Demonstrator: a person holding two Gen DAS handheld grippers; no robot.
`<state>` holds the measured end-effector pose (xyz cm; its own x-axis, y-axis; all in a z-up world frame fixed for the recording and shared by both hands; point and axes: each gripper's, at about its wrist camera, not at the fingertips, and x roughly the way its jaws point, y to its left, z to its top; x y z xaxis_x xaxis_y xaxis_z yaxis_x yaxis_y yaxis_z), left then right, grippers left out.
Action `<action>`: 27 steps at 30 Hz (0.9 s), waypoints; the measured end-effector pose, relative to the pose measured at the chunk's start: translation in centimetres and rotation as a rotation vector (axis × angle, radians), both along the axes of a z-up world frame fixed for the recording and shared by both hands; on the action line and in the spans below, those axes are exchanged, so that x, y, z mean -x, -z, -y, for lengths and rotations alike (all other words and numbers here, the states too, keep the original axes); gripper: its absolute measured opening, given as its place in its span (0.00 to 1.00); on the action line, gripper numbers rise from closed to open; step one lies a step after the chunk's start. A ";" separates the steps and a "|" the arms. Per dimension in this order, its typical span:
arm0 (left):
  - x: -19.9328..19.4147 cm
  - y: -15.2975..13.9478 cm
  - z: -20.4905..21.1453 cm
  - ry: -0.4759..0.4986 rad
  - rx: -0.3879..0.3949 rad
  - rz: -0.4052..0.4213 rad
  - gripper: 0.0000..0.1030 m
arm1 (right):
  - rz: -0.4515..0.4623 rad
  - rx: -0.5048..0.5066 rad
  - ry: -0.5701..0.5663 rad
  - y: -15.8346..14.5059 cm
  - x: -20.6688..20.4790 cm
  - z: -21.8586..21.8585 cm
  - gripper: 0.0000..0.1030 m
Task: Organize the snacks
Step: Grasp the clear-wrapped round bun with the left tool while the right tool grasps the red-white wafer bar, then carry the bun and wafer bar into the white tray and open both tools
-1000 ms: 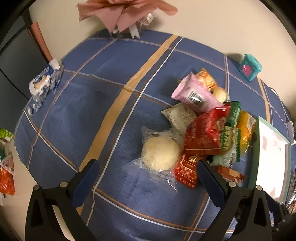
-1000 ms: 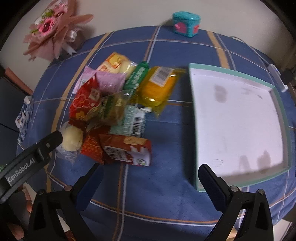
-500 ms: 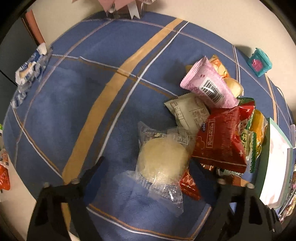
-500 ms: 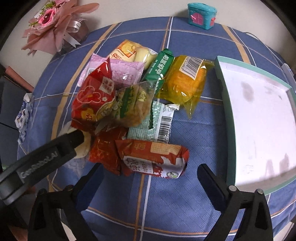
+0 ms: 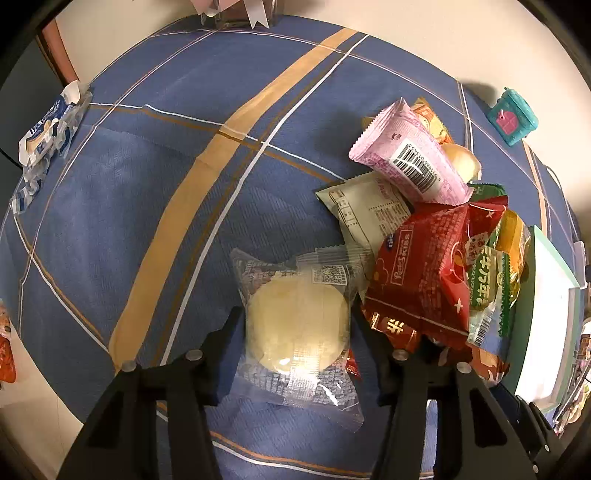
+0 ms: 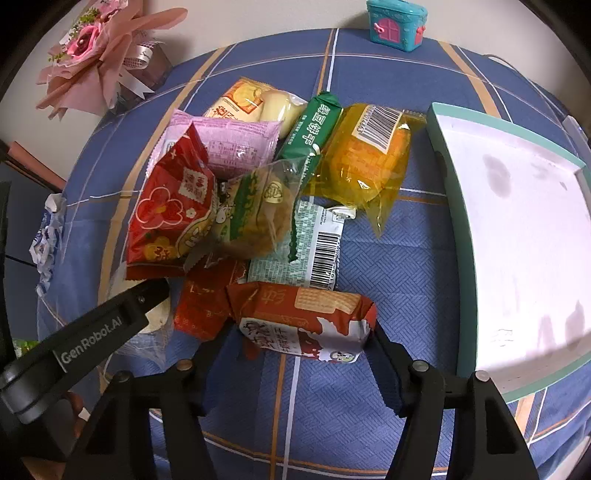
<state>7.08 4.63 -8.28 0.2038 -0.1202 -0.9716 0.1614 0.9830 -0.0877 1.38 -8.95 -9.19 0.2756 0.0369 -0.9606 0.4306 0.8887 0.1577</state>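
Note:
A heap of snack packets lies on the blue checked tablecloth (image 5: 155, 177). My left gripper (image 5: 297, 325) is open, its fingers on either side of a round pale bun in a clear wrapper (image 5: 297, 325); the bun packet rests on the cloth. My right gripper (image 6: 301, 328) is open, its fingers flanking a red-brown and white biscuit packet (image 6: 301, 321) at the near edge of the heap. The left gripper's finger (image 6: 110, 325) shows in the right wrist view over the bun. A white tray with a teal rim (image 6: 524, 236) lies empty to the right of the heap.
The heap holds a pink packet (image 5: 410, 158), a red bag (image 6: 170, 210), a green bar (image 6: 314, 129) and an orange cake packet (image 6: 365, 158). A teal toy house (image 6: 397, 22) and a pink bouquet (image 6: 99, 55) stand at the back. A blue-white wrapper (image 5: 48, 129) lies far left.
Both grippers have moved forward and down to the heap. The left now straddles the bun packet, the right straddles the red-brown biscuit packet. Both jaws have narrowed.

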 end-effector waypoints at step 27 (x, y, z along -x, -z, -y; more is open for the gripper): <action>3.9 -9.4 6.2 0.137 0.025 0.248 0.54 | 0.115 0.011 0.273 -7.2 6.1 10.8 0.65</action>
